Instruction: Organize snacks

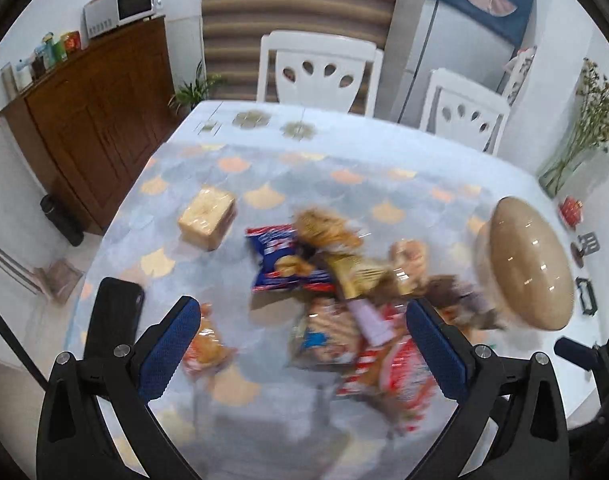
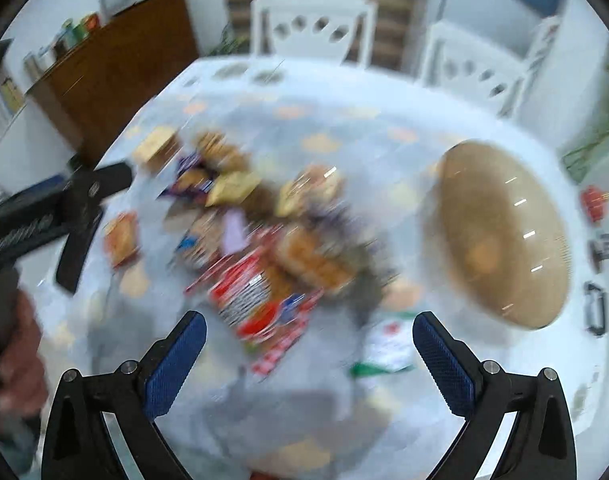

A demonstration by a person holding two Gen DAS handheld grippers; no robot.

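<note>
Two spread grippers above a snack heap

Both grippers hang over the table (image 1: 384,152) with jaws wide apart and nothing between them. The left gripper (image 1: 304,344) sits near the table's near edge, above the near part of the snack pile (image 1: 344,296); the right gripper (image 2: 309,356) is also at the near edge, a little further right, and its view is badly smeared.

The pile lies around the middle of the table: a blue packet (image 1: 282,260) on its left, red-and-white packets (image 1: 392,364) at its near side, brownish and golden wrappers on top. One small orange packet (image 1: 206,344) lies apart, left of the pile, near the left gripper's left finger. A tan block (image 1: 208,218) sits alone toward the far left corner. A phone (image 1: 112,320) lies at the left edge.

A beige bowl (image 1: 530,264) stands at the right edge, touching or nearly touching the pile. A green-edged white packet (image 2: 386,346) lies near the bowl's near side, by the right gripper. A hand (image 2: 18,364) shows at that view's left.
</note>
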